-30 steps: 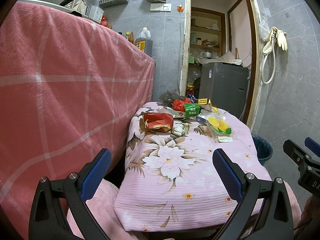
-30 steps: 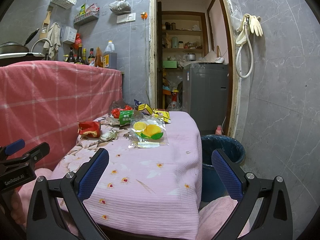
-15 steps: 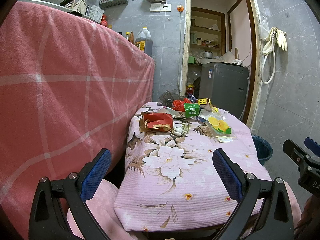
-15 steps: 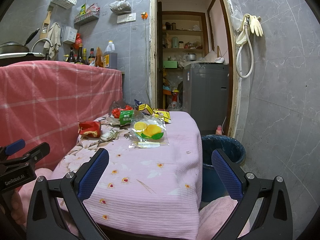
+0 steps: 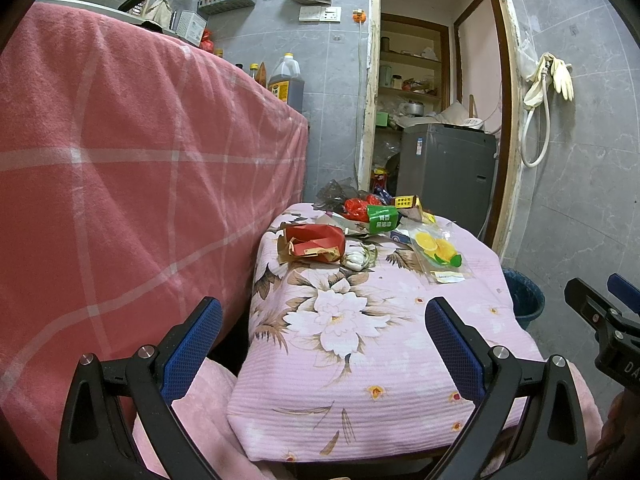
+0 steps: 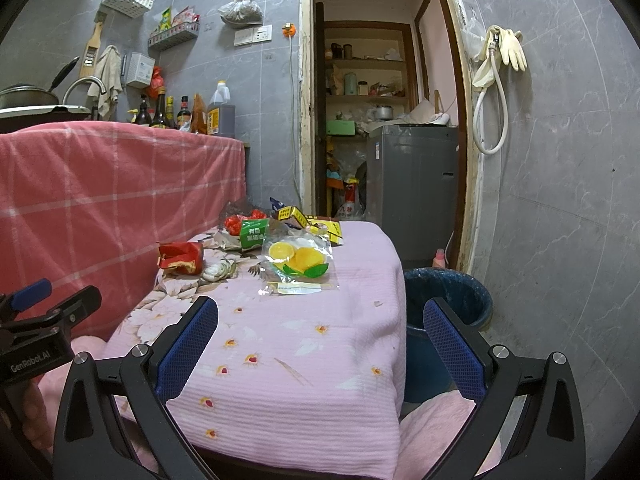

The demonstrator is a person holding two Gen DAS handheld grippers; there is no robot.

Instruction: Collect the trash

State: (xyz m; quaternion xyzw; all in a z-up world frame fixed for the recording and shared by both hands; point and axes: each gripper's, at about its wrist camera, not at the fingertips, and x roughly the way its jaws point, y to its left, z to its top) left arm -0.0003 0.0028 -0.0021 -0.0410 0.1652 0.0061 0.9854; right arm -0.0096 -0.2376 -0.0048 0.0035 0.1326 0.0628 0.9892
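Trash lies at the far end of a small table with a pink floral cloth: a crumpled red carton, a white wad, a green packet, a clear bag printed with lemon slices, yellow boxes. The same pile shows in the right wrist view: red carton, lemon bag, green packet. A blue trash bin stands on the floor right of the table. My left gripper and right gripper are both open, empty, at the table's near end.
A tall counter draped in a red checked cloth runs along the table's left side, with bottles on top. A doorway with a grey appliance lies behind the table. A grey tiled wall is on the right.
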